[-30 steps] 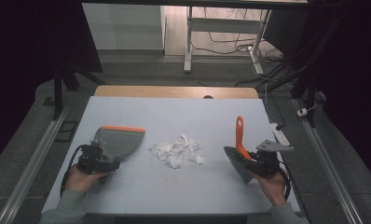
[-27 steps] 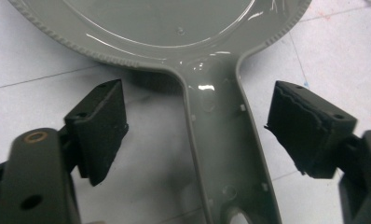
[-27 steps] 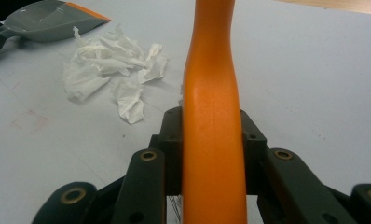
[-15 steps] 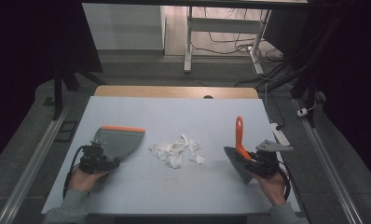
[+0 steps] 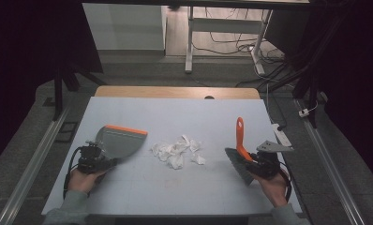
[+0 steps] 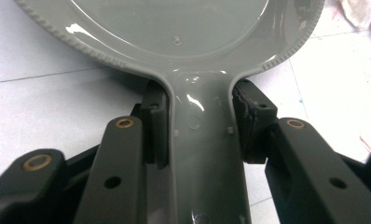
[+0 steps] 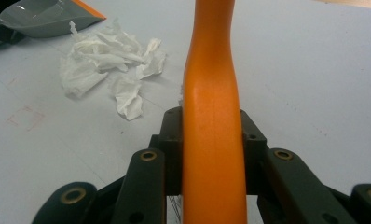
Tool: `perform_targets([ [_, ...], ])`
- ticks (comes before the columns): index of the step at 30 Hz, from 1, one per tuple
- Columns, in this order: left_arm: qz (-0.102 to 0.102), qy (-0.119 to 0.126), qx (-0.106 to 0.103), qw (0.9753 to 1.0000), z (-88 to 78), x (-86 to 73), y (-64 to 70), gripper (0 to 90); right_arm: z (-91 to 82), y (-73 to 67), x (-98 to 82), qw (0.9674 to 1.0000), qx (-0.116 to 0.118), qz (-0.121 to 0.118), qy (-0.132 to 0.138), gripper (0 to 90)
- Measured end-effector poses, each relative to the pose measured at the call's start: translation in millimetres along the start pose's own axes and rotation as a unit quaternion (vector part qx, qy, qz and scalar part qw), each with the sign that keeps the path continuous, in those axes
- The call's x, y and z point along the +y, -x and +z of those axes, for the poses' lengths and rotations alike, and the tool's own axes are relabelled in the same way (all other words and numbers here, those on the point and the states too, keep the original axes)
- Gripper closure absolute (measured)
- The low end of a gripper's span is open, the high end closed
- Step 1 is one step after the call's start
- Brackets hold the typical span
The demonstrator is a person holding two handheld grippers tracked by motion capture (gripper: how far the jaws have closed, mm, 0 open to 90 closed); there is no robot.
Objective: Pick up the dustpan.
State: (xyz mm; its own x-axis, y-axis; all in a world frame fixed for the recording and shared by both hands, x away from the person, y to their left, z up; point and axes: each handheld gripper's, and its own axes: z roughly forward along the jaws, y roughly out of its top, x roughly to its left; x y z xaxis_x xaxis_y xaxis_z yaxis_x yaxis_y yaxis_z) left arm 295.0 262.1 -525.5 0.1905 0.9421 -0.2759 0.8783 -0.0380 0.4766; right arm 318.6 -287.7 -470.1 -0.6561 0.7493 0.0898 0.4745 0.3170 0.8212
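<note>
A grey dustpan (image 5: pixel 119 143) with an orange front lip lies at the table's left. My left gripper (image 5: pixel 94 158) is shut on its handle (image 6: pixel 205 140), the jaws pressed against both sides. At the right, my right gripper (image 5: pixel 256 165) is shut on the orange handle (image 7: pixel 214 116) of a brush (image 5: pixel 240 152) whose grey bristles point down toward the table. A pile of crumpled white paper scraps (image 5: pixel 177 151) sits in the middle, between the dustpan and the brush. The same scraps (image 7: pixel 109 60) lie ahead and to the left in the right gripper view.
The white tabletop (image 5: pixel 184 117) ends in a wooden strip at the far edge. Metal rails run along both sides of the table. A desk frame and cables stand on the floor beyond.
The dustpan and left gripper have edged slightly toward the near left. The brush and right gripper have stayed put.
</note>
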Motion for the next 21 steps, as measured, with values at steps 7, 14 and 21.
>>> perform_targets([
  [7, 0.002, 0.007, -0.008, 0.9999, -1.6, -1.1, -2.2, 61.0, 0.5, -1.0, 0.0, 1.0, 0.0, -0.002, 0.0, 70.3],
  [14, 0.006, 0.018, -0.012, 0.9997, -4.8, -2.6, -5.5, 61.2, 0.4, -0.9, -0.2, 1.0, -0.001, -0.002, 0.0, 70.2],
  [21, 0.014, 0.036, -0.012, 0.9992, -10.2, -3.4, -7.2, 61.4, -0.1, -0.4, -0.1, 1.0, -0.001, -0.001, 0.0, 70.2],
])
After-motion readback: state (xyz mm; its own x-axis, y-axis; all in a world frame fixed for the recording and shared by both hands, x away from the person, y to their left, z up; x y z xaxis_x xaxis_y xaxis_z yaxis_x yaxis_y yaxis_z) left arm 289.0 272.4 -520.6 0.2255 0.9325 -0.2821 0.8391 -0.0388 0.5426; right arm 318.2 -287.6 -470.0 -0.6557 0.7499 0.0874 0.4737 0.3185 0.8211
